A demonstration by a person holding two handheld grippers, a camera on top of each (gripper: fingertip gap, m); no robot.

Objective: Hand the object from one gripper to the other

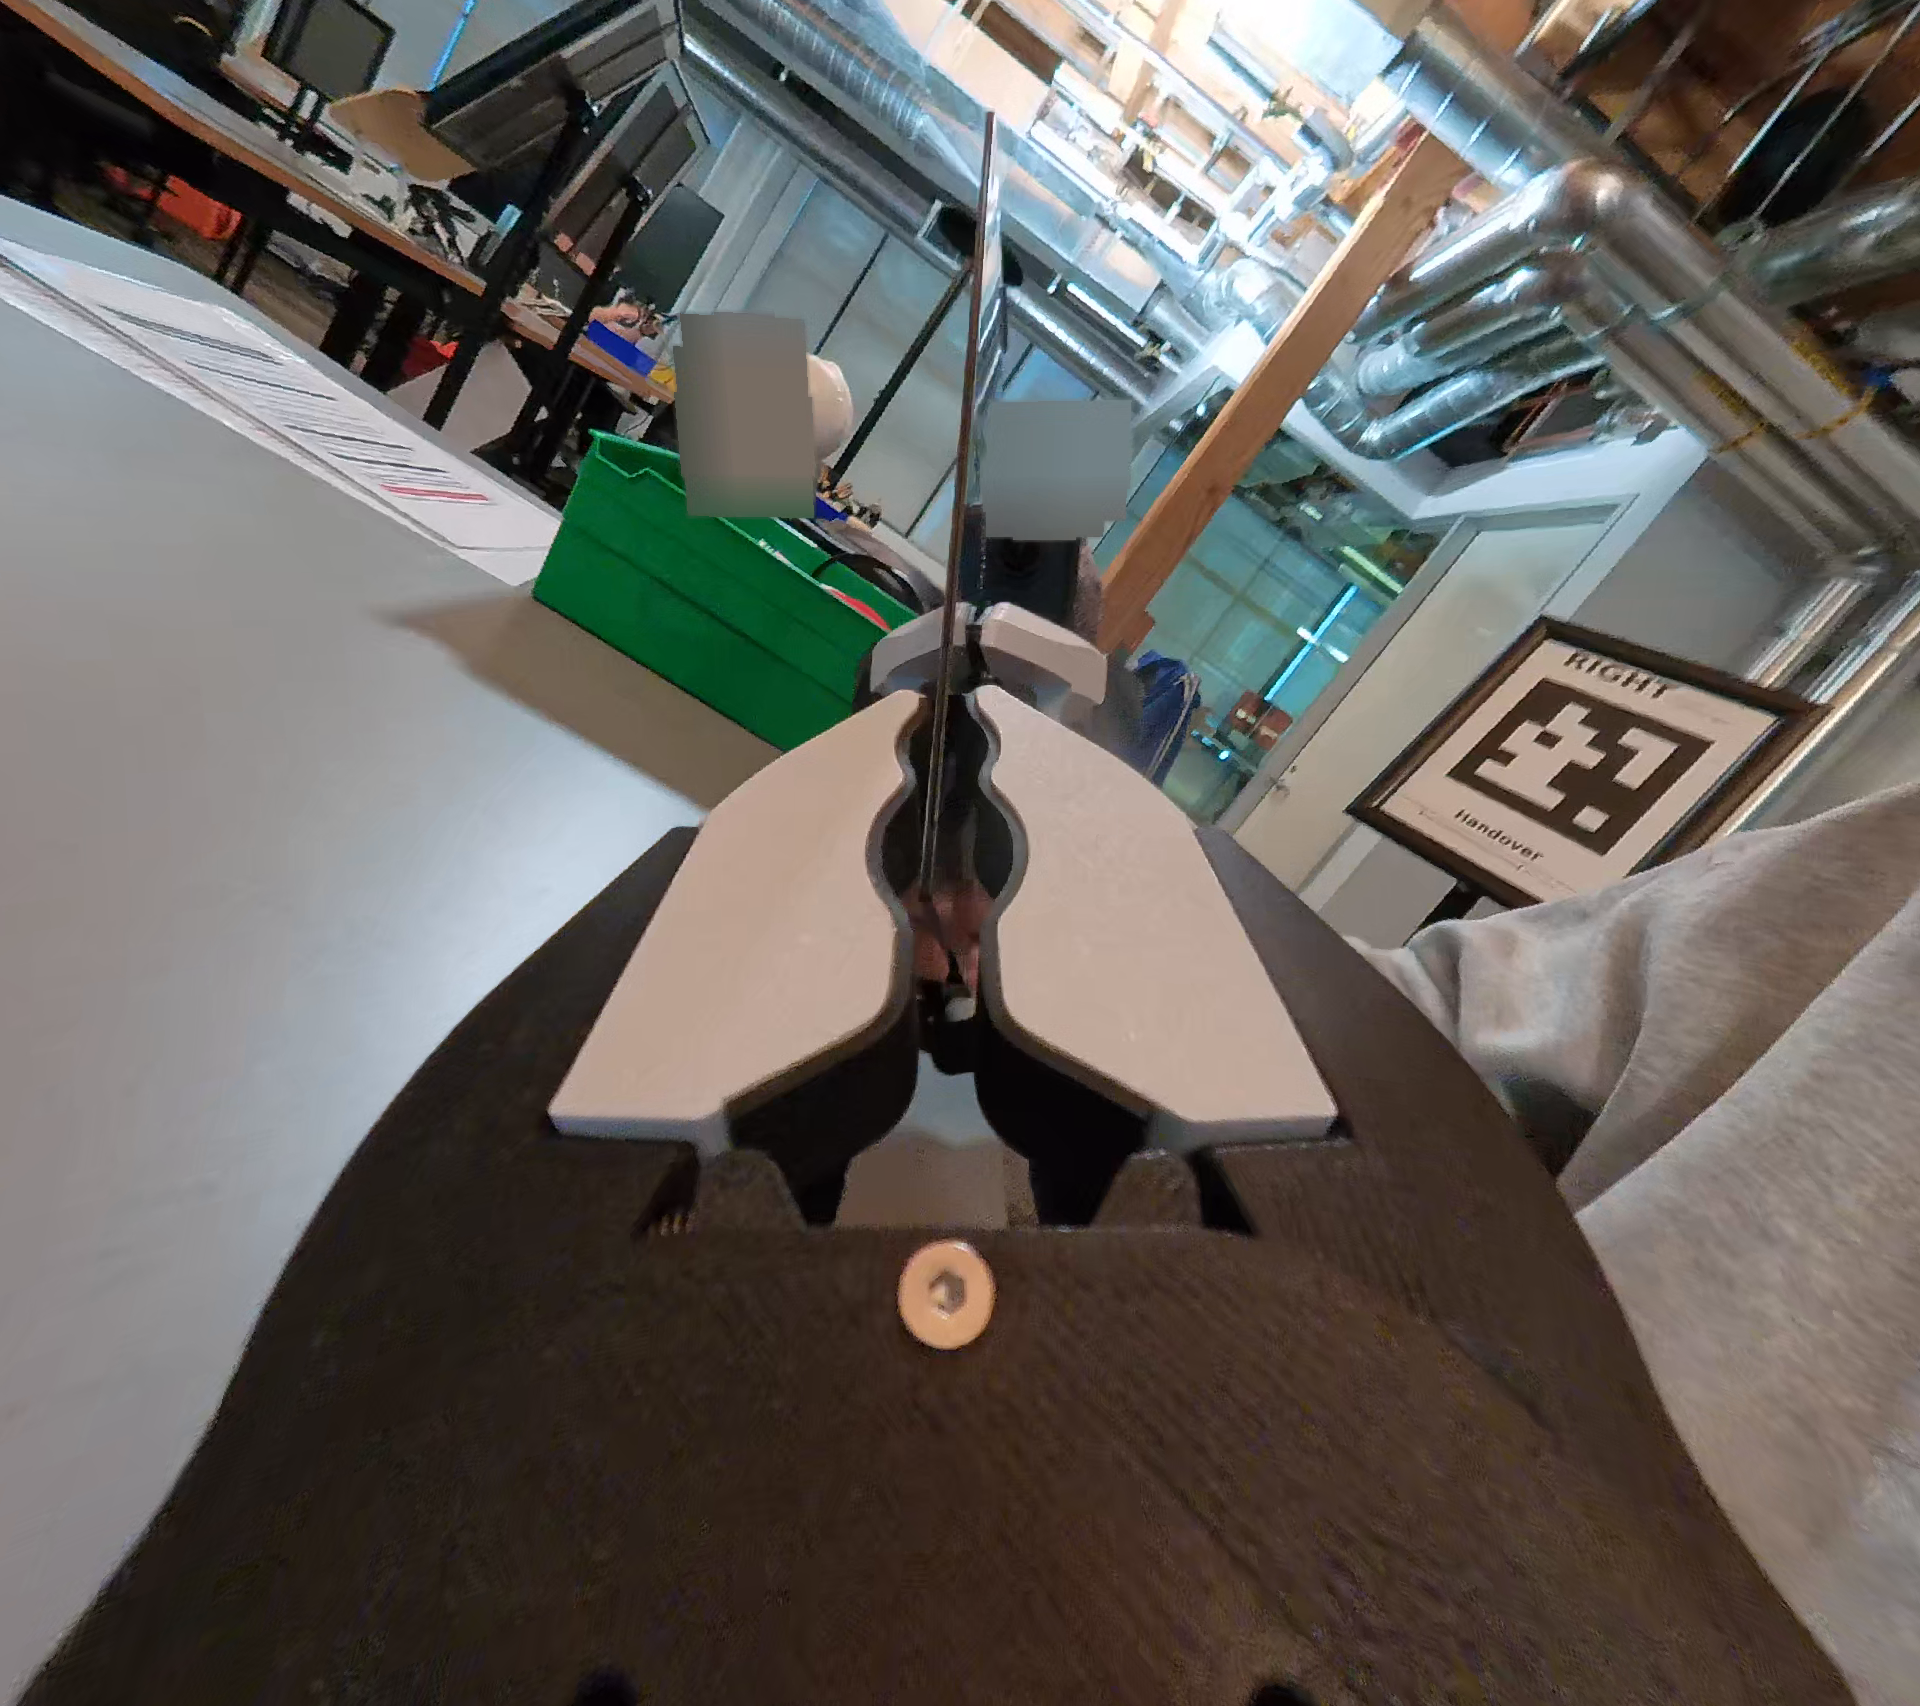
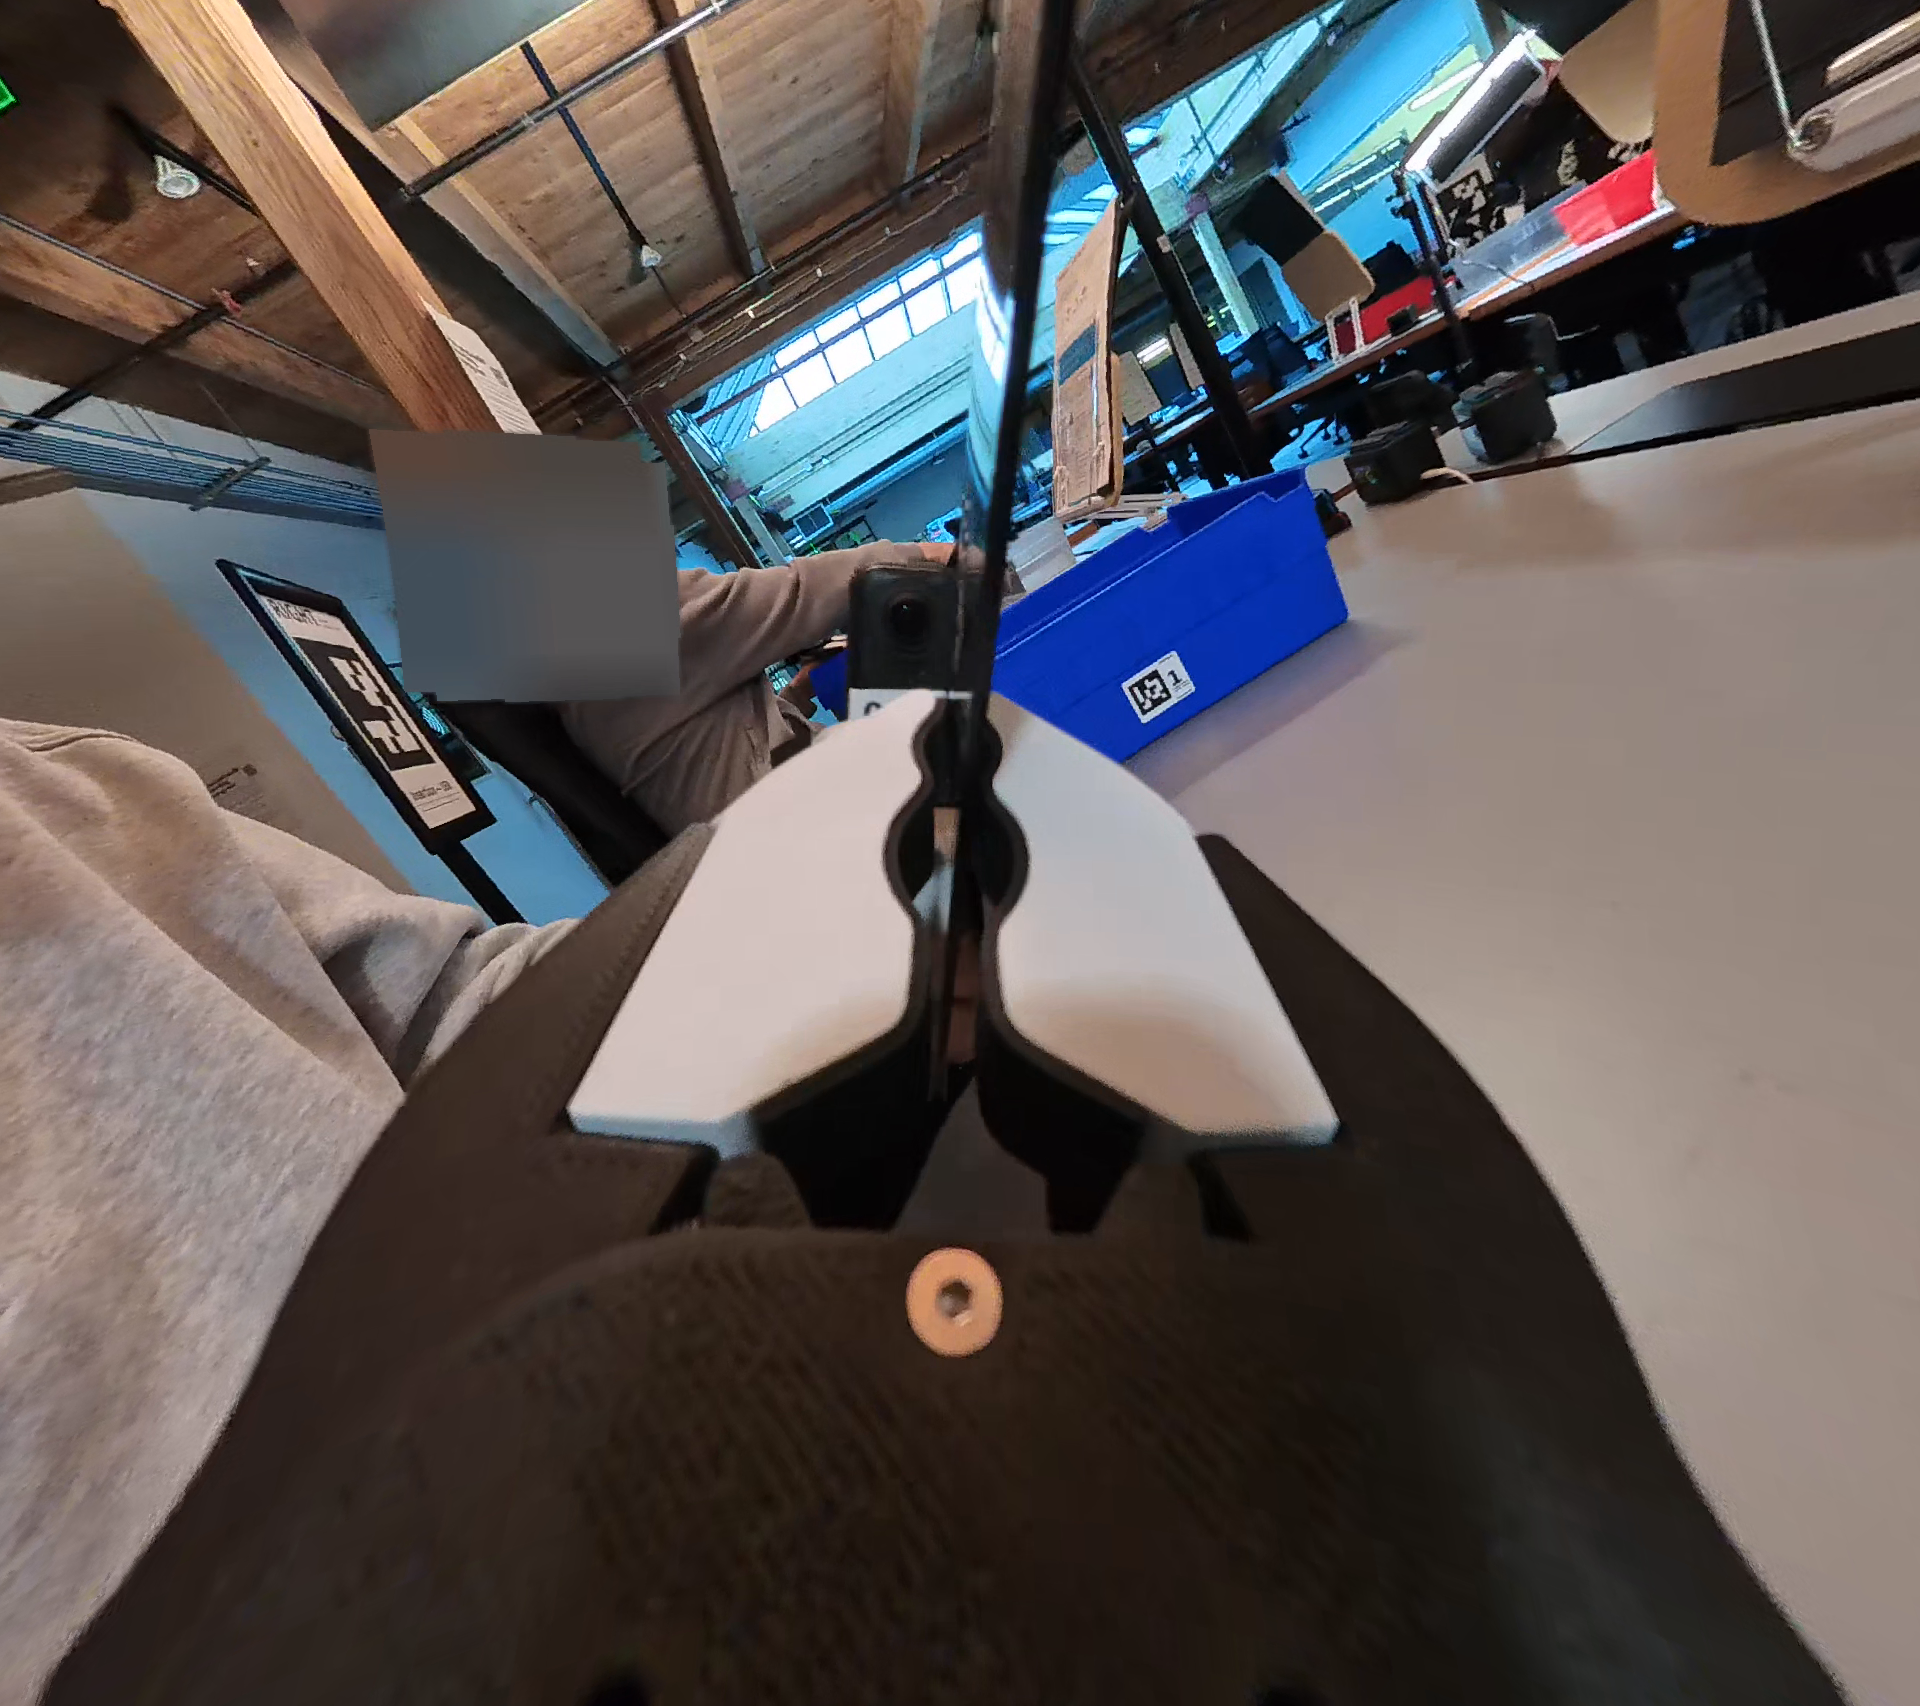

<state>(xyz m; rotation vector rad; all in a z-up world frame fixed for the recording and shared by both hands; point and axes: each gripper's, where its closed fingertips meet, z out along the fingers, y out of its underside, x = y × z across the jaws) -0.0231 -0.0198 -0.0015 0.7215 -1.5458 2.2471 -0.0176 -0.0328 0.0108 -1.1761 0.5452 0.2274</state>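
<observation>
A thin, flat, mirror-like sheet (image 1: pixel 961 451), seen edge-on, is shown pinched between the fingers of the left hand-held gripper (image 1: pixel 948 706), rising toward twelve o'clock. Just beyond the tips, at twelve o'clock, the grey fingers of the right hand-held gripper (image 1: pixel 985 648) are seen pressed against the same sheet from the far side. In the right wrist view the sheet (image 2: pixel 1023 306) is likewise held edge-on between that gripper's (image 2: pixel 961 716) white fingers, which appear pressed onto it.

Both grippers are thus judged to be clamped on the sheet at once, above the worktop (image 1: pixel 208 773). The handover is taken to be at its midpoint: the shared hold is made, and the release by the giving gripper, then the withdrawal, are left. Which gripper is the giver cannot be told.

A framed sign (image 1: pixel 1579 763) with a black-and-white square marker is seen at three o'clock in the left wrist view and again at nine o'clock in the right wrist view (image 2: pixel 364 700); its printed lines are not reproduced. A blue bin (image 2: pixel 1174 617) at one o'clock carries a small marker sticker, and a green bin (image 1: pixel 707 607) lies at eleven o'clock beside a printed sheet of paper (image 1: pixel 270 399) on the worktop.
</observation>
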